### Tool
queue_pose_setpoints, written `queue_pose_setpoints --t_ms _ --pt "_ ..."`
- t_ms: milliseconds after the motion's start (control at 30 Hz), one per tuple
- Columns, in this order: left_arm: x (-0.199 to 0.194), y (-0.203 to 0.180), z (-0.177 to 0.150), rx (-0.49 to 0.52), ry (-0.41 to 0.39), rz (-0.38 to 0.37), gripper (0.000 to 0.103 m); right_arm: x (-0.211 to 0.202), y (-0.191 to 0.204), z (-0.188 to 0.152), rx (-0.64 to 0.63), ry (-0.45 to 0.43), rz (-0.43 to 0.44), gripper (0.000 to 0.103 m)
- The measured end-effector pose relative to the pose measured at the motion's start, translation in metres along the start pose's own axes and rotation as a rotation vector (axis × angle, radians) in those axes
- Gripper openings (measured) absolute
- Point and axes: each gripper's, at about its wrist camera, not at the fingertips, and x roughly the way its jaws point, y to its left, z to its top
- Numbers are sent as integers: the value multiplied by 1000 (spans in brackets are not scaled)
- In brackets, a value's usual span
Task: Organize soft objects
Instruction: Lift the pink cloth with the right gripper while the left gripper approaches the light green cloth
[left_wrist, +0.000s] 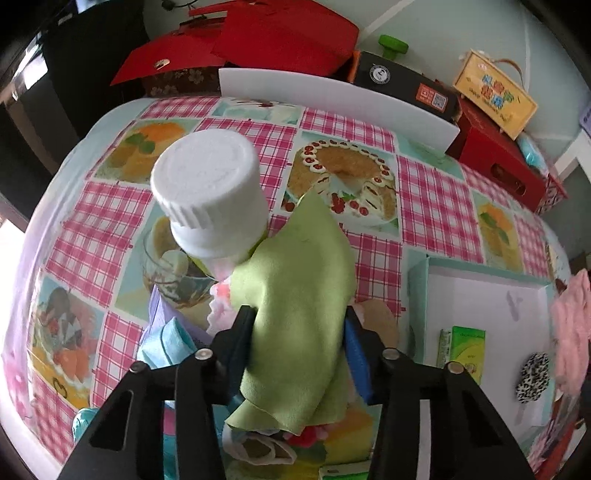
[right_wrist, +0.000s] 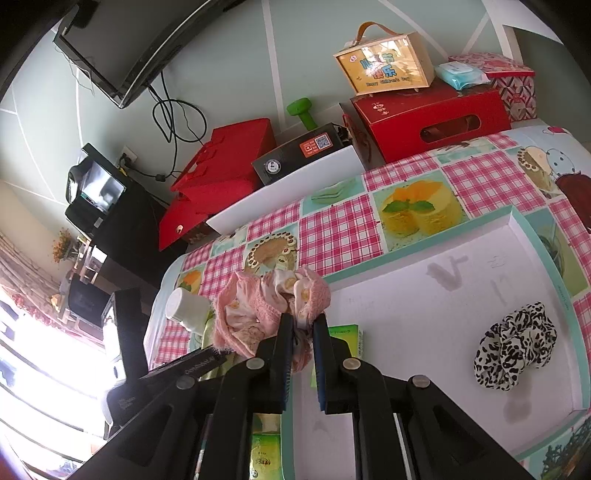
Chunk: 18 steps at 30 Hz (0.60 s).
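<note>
My left gripper (left_wrist: 297, 317) is shut on a green cloth (left_wrist: 295, 295), which hangs between its fingers above the patterned tablecloth (left_wrist: 436, 199). A white-capped bottle (left_wrist: 207, 192) stands just ahead of it. My right gripper (right_wrist: 303, 321) is shut on a pink patterned fabric piece (right_wrist: 258, 306), held over the left edge of the white tray (right_wrist: 424, 325) with a teal rim. A black-and-white leopard scrunchie (right_wrist: 513, 347) lies in the tray; it also shows in the left wrist view (left_wrist: 532, 376). The pink fabric shows at the right edge of the left wrist view (left_wrist: 572, 321).
A green packet (left_wrist: 467, 350) lies in the tray. A blue cloth (left_wrist: 166, 343) and other small soft items lie under my left gripper. A white board (left_wrist: 332, 99), red boxes (right_wrist: 432, 118), a black box (right_wrist: 295, 155) and a yellow case (right_wrist: 384, 62) line the table's far edge.
</note>
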Motion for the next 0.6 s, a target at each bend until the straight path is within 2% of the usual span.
queue_pose_setpoints --t_ms 167,367,600 --pt "-6 9 0 -38 -16 -38 35 0 0 0 0 0 0 11" --pt "-14 19 0 -92 -41 -89 31 0 -1 0 -1 1 1 11" --pt "-26 29 1 -143 -70 -138 30 0 -1 0 1 2 2 11"
